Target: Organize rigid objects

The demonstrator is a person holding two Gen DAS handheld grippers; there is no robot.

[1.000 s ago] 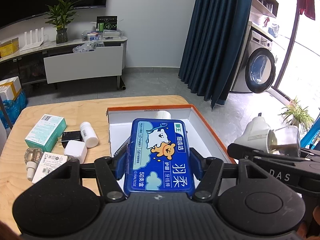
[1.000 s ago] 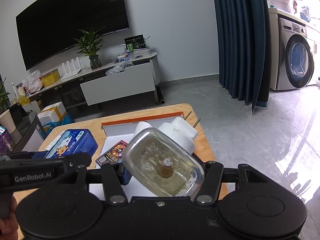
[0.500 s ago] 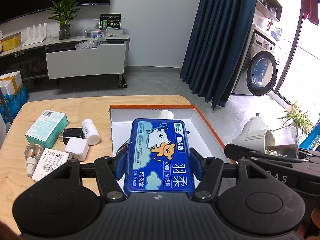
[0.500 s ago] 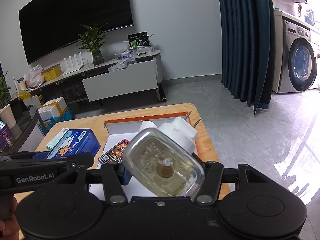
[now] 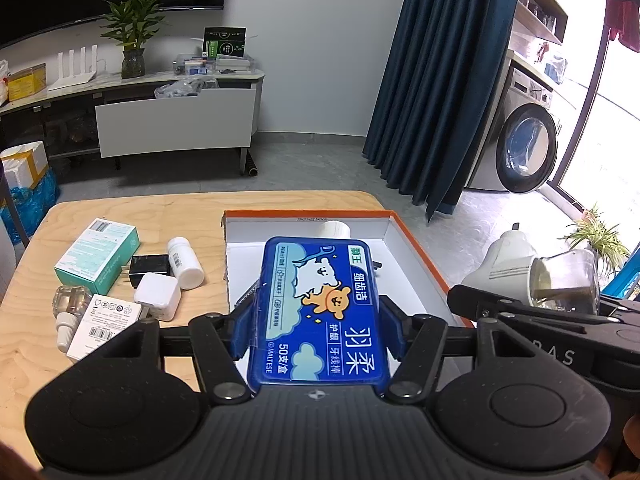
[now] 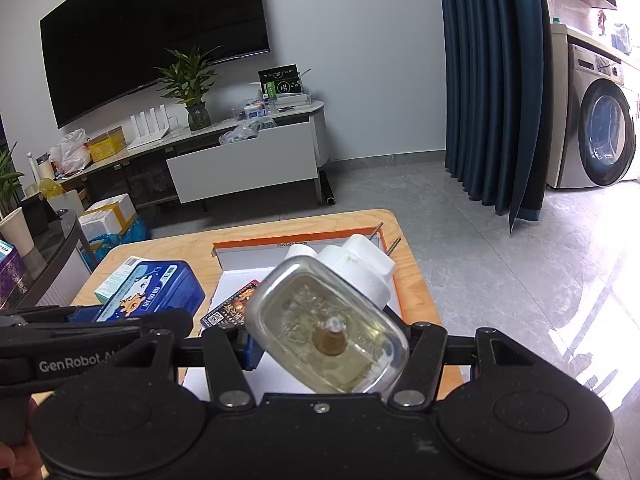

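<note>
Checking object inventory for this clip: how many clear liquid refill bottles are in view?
2. One clear refill bottle with a white plug head is clamped in the right gripper; another lies on the table's left side. Others may be hidden.

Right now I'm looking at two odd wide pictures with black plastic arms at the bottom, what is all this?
There is no robot: a person holds a pair of hand tongs in each hand, each with a camera looking along its fingers. One picture is from the left tongs, closed on a blue floss-pick box. The other is from the right tongs, closed on a clear bottle with a white plug top. Below is a wooden table with an open orange-edged box, a teal carton, a white pill bottle and chargers.
</note>
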